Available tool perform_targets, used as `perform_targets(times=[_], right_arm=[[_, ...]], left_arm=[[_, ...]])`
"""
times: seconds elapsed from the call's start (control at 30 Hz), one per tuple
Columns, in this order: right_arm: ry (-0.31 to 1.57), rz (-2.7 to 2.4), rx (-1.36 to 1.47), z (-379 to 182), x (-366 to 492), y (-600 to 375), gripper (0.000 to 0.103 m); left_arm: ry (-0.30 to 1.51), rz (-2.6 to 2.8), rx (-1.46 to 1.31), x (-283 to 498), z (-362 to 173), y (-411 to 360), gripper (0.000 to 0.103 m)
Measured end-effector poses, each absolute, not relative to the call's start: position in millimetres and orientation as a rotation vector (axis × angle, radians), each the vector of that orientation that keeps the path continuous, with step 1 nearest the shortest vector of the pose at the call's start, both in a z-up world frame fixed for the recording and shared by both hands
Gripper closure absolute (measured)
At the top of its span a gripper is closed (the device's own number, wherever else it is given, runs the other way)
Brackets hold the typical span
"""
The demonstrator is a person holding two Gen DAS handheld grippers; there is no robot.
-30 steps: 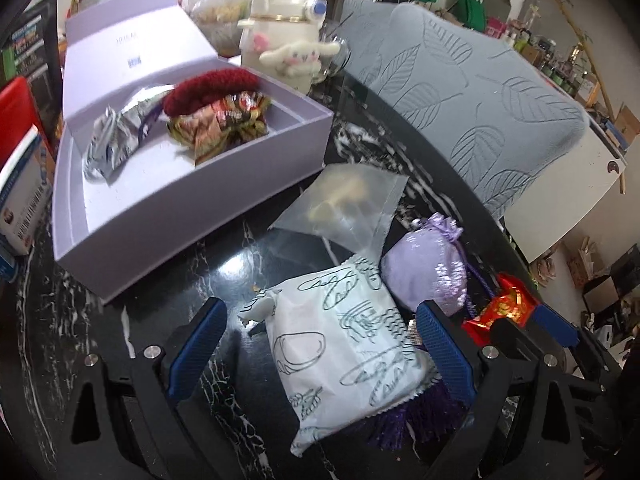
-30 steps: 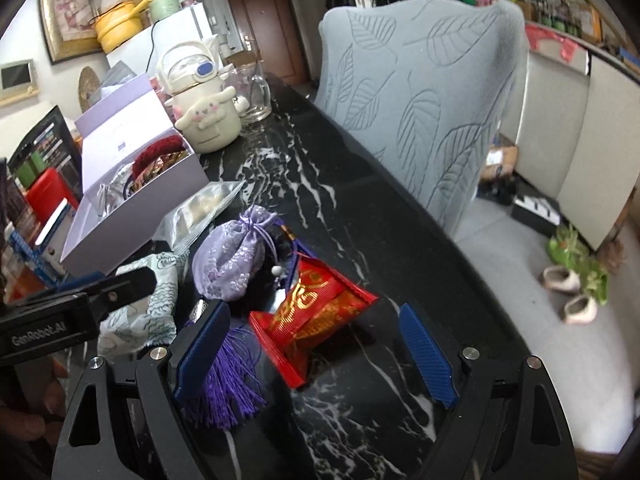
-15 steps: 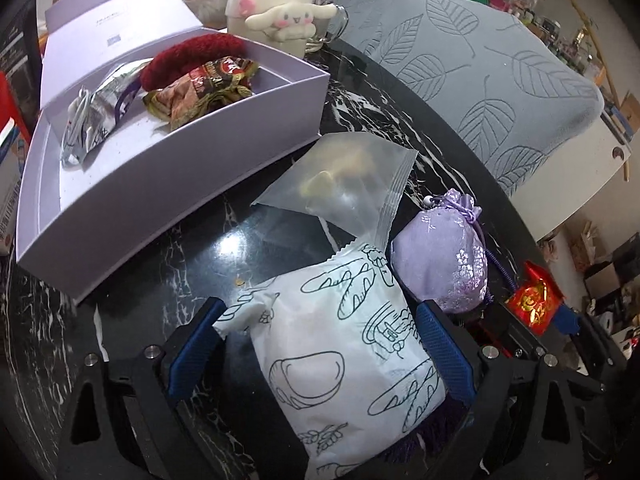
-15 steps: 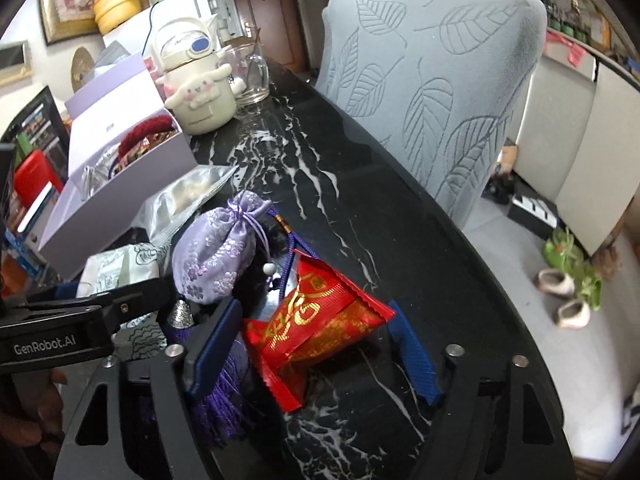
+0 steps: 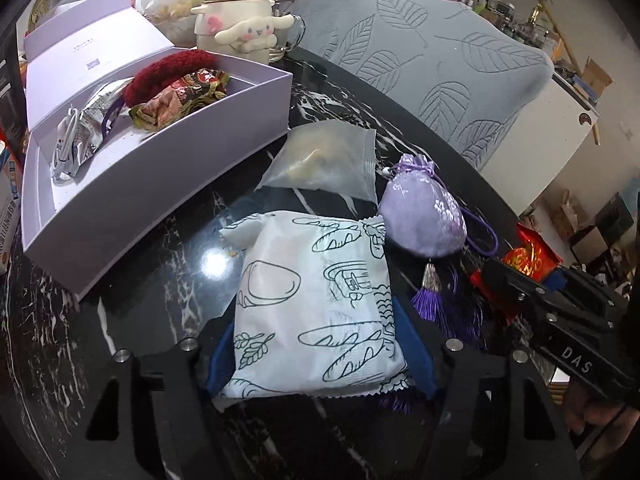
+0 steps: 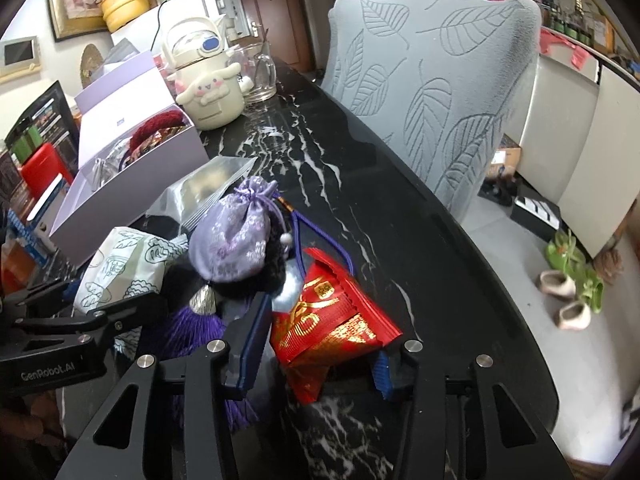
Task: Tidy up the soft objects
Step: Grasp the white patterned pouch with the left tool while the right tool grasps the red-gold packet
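My left gripper [image 5: 320,352] is shut on a white bread packet with line drawings [image 5: 316,304]; the packet also shows in the right wrist view [image 6: 128,268]. My right gripper [image 6: 316,348] is shut on a red and gold packet [image 6: 328,320], seen from the left wrist view too [image 5: 528,256]. Between them lies a lilac drawstring pouch [image 5: 424,216] with a purple tassel [image 5: 428,300]. A clear plastic bag [image 5: 324,160] lies beyond. The open lilac box [image 5: 160,168] at the left holds a red scrunchie [image 5: 168,72], a brown snack packet [image 5: 180,96] and a silver packet [image 5: 80,136].
A cream cartoon kettle [image 6: 208,84] and a glass mug [image 6: 260,72] stand behind the box on the black marble table [image 6: 400,208]. A grey leaf-patterned chair back [image 6: 432,72] stands along the table's right edge. Books and boxes [image 6: 36,160] stand at the far left.
Both grippers have closed: the left on the white bread packet, the right on the red packet. Both moved forward and lower over the table.
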State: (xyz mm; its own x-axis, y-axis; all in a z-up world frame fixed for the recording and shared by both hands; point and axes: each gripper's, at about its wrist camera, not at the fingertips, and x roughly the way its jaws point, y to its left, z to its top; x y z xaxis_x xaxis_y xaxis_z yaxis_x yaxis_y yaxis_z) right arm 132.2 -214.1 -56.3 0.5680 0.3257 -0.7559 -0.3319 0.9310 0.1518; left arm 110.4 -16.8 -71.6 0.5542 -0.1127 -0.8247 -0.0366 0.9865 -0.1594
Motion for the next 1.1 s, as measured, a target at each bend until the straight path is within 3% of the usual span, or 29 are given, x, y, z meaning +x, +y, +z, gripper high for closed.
perform_targets(times=[0.5, 0.53, 0.6, 0.63, 0.67, 1.1], right_arm=[[0.919, 0.453, -0.052, -54.4, 98.9, -220.1, 0.058], [0.919, 0.448, -0.052, -54.8, 99.8, -219.8, 0.057], [0.916, 0.421, -0.054, -56.4, 102.2, -218.0, 0.039], [0.912, 0.404, -0.054, -56.9, 102.8, -217.3, 0.025], [0.904, 0.389, -0.053, -57.0, 103.4, -217.9, 0.023], [0.862, 0.308, -0.108, -63.8, 112.2, -217.6, 0.023]], left_arm=[[1.025, -0.099, -0.142, 72.9, -70.9, -9.8, 0.035], [1.02, -0.095, -0.122, 72.1, -71.0, -11.8, 0.035], [1.014, -0.071, -0.061, 75.2, -72.7, -18.8, 0.03], [1.018, -0.061, -0.041, 76.6, -73.6, -21.1, 0.028], [1.023, -0.054, -0.026, 77.7, -74.4, -22.1, 0.026], [1.005, 0.008, -0.053, 93.2, -77.9, -14.9, 0.025]])
